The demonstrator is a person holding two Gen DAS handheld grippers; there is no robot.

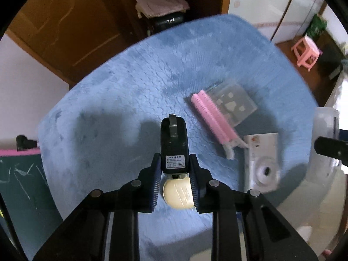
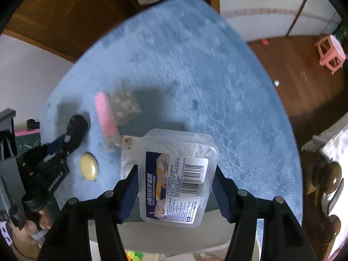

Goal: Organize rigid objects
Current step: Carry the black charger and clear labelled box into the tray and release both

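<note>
Now left fingers (image 1: pixel 175 169) pinch charger (image 1: pixel 174 145); right fingers (image 2: pixel 176 187) clamp box (image 2: pixel 178 178) (both lifted).

The tabletop (image 1: pixel 130 91) wears plush blue cloth (matt, nappy). The charger (image 1: pixel 173 145) is matt black plastic with metal prongs; the box (image 2: pixel 178 178) is clear glossy plastic with a paper label.

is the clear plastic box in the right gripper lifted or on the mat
Lifted: the right gripper is shut on the clear plastic box, which hangs clear of the blue mat.
</note>
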